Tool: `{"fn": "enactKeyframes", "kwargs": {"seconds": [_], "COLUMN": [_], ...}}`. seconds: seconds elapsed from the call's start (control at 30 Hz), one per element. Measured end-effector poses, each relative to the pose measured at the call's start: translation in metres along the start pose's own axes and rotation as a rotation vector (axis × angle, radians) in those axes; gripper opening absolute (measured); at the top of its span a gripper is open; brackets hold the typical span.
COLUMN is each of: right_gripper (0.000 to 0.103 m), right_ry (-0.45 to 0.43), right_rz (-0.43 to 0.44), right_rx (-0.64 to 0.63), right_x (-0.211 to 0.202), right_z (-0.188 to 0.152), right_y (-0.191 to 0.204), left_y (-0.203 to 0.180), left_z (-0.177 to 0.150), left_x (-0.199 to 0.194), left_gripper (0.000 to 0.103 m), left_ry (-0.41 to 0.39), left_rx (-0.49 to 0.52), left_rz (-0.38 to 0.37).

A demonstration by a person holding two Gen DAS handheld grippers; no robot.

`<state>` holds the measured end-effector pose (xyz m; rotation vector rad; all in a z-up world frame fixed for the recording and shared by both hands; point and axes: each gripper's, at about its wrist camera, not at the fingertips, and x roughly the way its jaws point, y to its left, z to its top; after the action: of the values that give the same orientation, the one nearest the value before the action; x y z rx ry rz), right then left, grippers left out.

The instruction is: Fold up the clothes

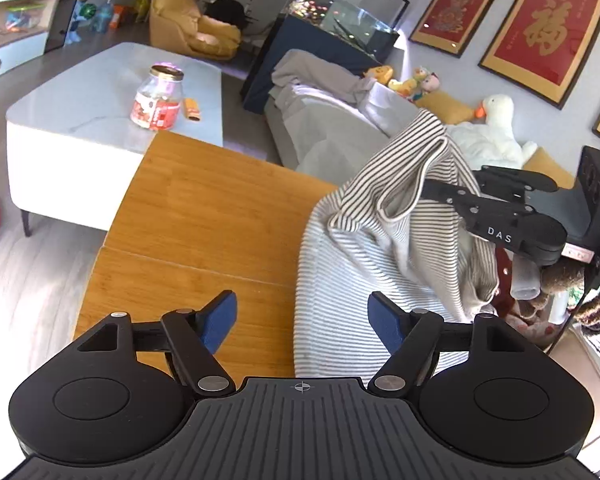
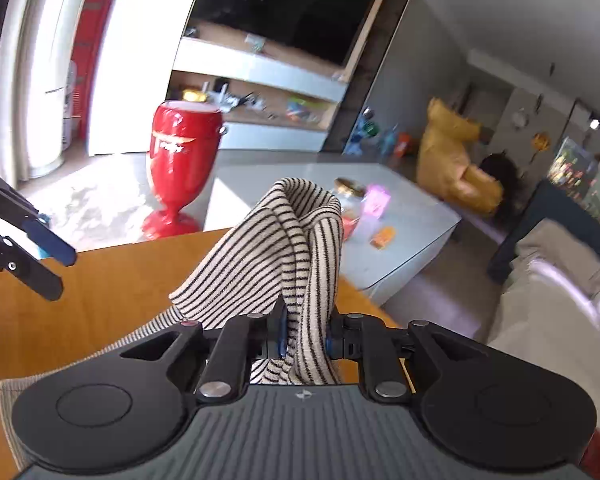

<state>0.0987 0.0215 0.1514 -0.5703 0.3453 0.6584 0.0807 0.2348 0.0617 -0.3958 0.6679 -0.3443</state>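
Note:
A striped garment (image 1: 364,248) with thin dark stripes lies bunched on the right side of the wooden table (image 1: 204,216). My right gripper (image 2: 305,338) is shut on a fold of the striped garment (image 2: 276,248), holding it up off the wooden table (image 2: 80,300). In the left wrist view the right gripper (image 1: 432,194) reaches in from the right with the cloth draped over it. My left gripper (image 1: 302,320) is open above the table, its blue pads empty, just left of the garment's edge. The left gripper (image 2: 56,258) shows at the far left of the right wrist view.
A white low table (image 1: 100,100) behind the wooden one holds a glass jar (image 1: 158,98) and an orange packet (image 1: 192,109). A sofa (image 1: 340,120) with a grey blanket and plush toys stands at the back right. A red vase (image 2: 180,160) stands on the floor.

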Motion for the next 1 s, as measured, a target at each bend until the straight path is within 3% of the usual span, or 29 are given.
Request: {"fn": "enactKeyframes", "kwargs": {"seconds": [0.17, 0.27, 0.33, 0.43, 0.5, 0.6, 0.7, 0.87, 1.0], "right_gripper": [0.018, 0.03, 0.031, 0.027, 0.016, 0.013, 0.013, 0.013, 0.013], "right_ry": [0.049, 0.078, 0.093, 0.088, 0.074, 0.043, 0.024, 0.025, 0.021], "right_rz": [0.081, 0.13, 0.158, 0.18, 0.166, 0.147, 0.152, 0.197, 0.205], "right_rx": [-0.086, -0.138, -0.152, -0.065, -0.041, 0.049, 0.175, 0.306, 0.326], "right_x": [0.005, 0.007, 0.008, 0.0, -0.005, -0.01, -0.014, -0.014, -0.012], "right_z": [-0.034, -0.055, -0.064, -0.058, -0.053, -0.042, -0.038, -0.045, -0.053], "right_y": [0.059, 0.095, 0.111, 0.092, 0.079, 0.05, 0.019, -0.002, -0.001], "left_y": [0.011, 0.014, 0.015, 0.009, 0.003, -0.011, -0.022, -0.029, -0.019], "left_z": [0.002, 0.002, 0.002, 0.001, 0.0, -0.006, -0.018, -0.023, -0.002], "left_x": [0.012, 0.017, 0.02, 0.023, 0.022, 0.022, 0.042, 0.097, 0.112], "left_gripper": [0.08, 0.083, 0.083, 0.083, 0.085, 0.095, 0.096, 0.092, 0.089], "left_ry": [0.0, 0.014, 0.029, 0.057, 0.067, 0.083, 0.135, 0.181, 0.127], "left_rx": [-0.069, -0.094, -0.104, -0.104, -0.088, -0.058, -0.057, -0.016, 0.029], "left_rz": [-0.015, -0.019, -0.029, -0.07, -0.111, -0.239, -0.377, -0.327, -0.27]}}
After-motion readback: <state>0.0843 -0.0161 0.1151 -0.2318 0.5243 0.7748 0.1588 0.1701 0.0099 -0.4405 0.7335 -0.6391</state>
